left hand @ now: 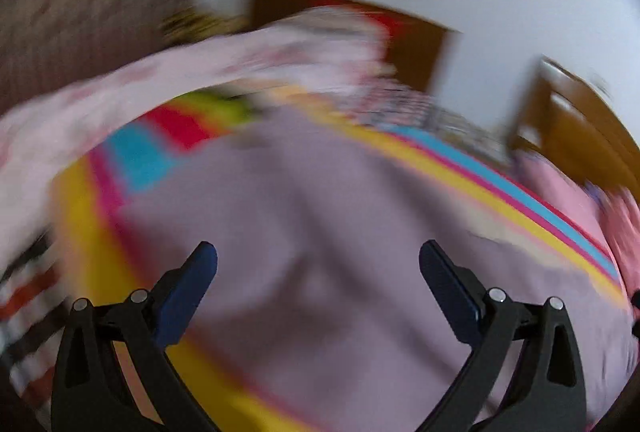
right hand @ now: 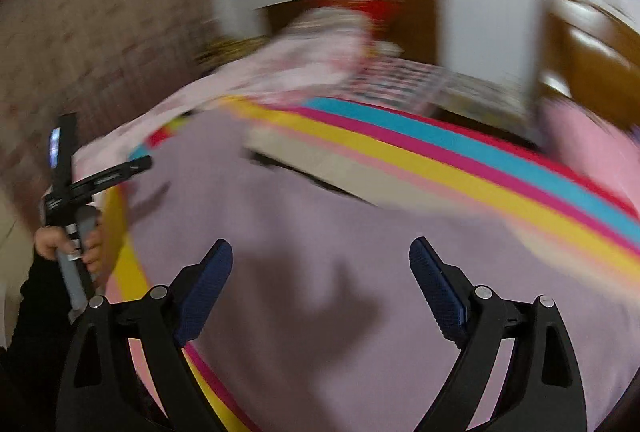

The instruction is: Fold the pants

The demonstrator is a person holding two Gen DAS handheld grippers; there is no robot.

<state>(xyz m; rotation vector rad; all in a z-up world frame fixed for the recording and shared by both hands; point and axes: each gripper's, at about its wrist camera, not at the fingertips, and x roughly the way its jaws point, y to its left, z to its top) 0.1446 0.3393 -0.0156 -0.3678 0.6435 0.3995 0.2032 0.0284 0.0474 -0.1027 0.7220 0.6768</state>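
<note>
The pants (left hand: 320,216) are a lilac cloth spread flat over a bed with a rainbow-striped sheet (left hand: 500,188); both views are blurred. My left gripper (left hand: 318,260) hangs above the lilac cloth, open, with nothing between its blue pads. My right gripper (right hand: 320,256) is also open and empty over the pants (right hand: 304,216), and its shadow falls on the cloth. A pale beige band (right hand: 320,160) lies along the pants' far edge. At the left of the right wrist view a hand (right hand: 50,244) grips the grey handle (right hand: 76,280) of the other tool.
A pink floral quilt (left hand: 180,88) is heaped along the far left of the bed, with a checked cloth (left hand: 400,104) behind it. A pink pillow (right hand: 580,144) lies at the right. Wooden doors (right hand: 592,64) and a brick wall (right hand: 100,32) stand beyond.
</note>
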